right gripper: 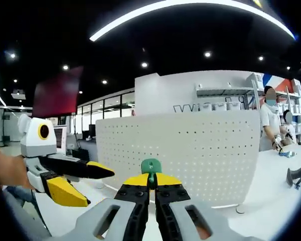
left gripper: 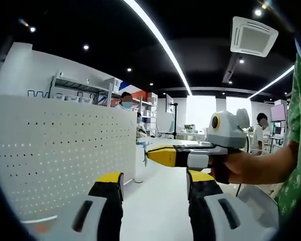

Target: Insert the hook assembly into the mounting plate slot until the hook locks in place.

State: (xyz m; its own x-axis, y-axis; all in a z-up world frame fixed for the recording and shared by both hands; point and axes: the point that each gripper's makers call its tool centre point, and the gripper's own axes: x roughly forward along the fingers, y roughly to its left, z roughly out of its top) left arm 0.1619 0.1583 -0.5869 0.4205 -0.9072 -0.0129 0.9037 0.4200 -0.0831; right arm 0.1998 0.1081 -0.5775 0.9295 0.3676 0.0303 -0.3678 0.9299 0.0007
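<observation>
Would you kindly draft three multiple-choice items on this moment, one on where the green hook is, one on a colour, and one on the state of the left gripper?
1. Where is the green hook?
A. Lying on the table
B. Pinched between the jaws of the right gripper
C. Hanging on the pegboard

2. What colour is the perforated pegboard?
A. White
B. Red
C. Black

3. How do the jaws of the left gripper stand?
A. Shut on the hook
B. Shut on nothing
C. Open, holding nothing

Answers:
1 B: in the right gripper view the hook rises from between the closed yellow tips, in front of the pegboard and apart from it.
2 A: the panel with its rows of holes is white in both views.
3 C: in the left gripper view a wide gap shows between the two tips, with nothing in it.
</observation>
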